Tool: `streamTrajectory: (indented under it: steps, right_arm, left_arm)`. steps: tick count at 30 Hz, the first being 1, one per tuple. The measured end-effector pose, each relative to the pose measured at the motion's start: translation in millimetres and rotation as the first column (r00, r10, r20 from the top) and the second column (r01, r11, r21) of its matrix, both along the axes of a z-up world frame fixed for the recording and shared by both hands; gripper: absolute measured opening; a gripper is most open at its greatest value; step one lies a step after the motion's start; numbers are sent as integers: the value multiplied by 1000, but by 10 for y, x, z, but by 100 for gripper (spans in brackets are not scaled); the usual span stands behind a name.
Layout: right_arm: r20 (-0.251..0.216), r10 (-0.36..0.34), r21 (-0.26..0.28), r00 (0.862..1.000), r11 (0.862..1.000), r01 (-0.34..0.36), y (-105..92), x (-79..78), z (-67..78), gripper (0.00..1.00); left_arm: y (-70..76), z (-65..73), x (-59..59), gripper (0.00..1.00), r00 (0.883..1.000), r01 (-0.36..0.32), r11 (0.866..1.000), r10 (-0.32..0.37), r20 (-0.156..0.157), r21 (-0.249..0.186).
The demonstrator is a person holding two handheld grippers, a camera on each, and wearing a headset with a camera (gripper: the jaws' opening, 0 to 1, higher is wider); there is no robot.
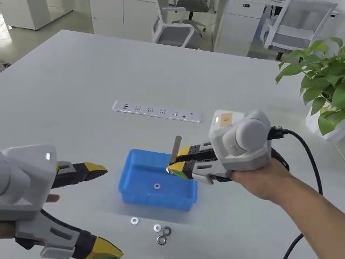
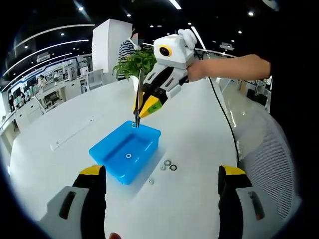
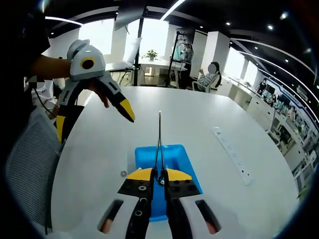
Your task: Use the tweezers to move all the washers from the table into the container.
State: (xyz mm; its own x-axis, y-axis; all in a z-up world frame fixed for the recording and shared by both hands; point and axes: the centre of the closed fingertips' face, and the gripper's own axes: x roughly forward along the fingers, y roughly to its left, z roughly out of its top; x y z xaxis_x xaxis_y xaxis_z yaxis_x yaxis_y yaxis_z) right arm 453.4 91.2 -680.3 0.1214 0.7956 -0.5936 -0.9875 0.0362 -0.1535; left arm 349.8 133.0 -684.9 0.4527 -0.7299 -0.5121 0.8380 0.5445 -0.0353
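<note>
A blue container [image 1: 132, 186] sits on the white table with one washer [image 1: 157, 186] inside. Several more washers [image 1: 161, 234] lie on the table just in front of it. My right gripper [image 1: 180, 164] hovers over the container's far right corner, shut on a pair of metal tweezers [image 1: 176, 148] that stand nearly upright. In the left gripper view the tweezers [image 2: 139, 94] point down at the container [image 2: 112, 149] rim; whether they hold a washer I cannot tell. My left gripper [image 1: 105, 210] is open at the near left, apart from the washers [image 2: 169, 165].
A white power strip [image 1: 156, 112] lies beyond the container. A green plant [image 1: 323, 81] stands at the table's right edge. Office chairs stand behind the far edge. The right gripper's black cable [image 1: 302, 145] trails to the right.
</note>
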Motion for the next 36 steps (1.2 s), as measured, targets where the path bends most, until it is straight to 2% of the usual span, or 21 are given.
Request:
streamTrajectory:
  steps: [19,27,36]
  right_arm:
    - [-52,53,-22,997,998,-55,-17,104,-451,9]
    - [-74,69,-34,995,997,-72,-3,113,-621,9]
    - [-108,69,-54,992,996,-75,12,142,-799,9]
  left_arm:
    - [-15,-3,74,99,1000,-15,1000,15,-7,-5]
    - [-34,9,142,98,1000,-12,1000,12,-6,-9]
    - [-54,42,279,95,1000,0,1000,0,-9,-9]
